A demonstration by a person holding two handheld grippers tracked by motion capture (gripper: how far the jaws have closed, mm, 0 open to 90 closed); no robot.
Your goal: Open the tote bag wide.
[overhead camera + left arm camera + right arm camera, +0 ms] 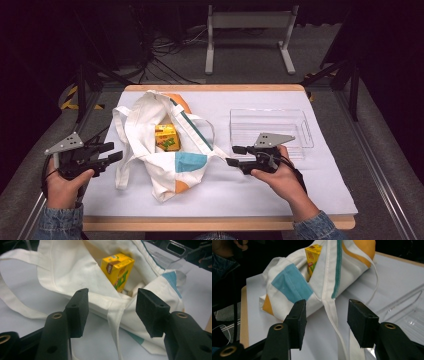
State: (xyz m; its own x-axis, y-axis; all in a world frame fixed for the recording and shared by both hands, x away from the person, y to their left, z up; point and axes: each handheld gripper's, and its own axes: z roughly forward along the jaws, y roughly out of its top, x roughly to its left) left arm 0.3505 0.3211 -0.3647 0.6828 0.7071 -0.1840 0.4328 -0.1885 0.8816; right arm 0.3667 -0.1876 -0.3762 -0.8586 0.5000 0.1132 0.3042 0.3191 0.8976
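Tote bag (165,150) lies on table (280,192), mouth spread, yellow carton (166,137) inside, not yet taken out. My left tongs (114,151) and right tongs (232,155) both apart, empty, flanking bag. Clear tray (306,131) beside bag holds nothing, likely carton's destination

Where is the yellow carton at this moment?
In the high view the yellow carton sits inside the open mouth of the white tote bag, left of the table's centre, between the two grippers and left of the clear plastic tray.
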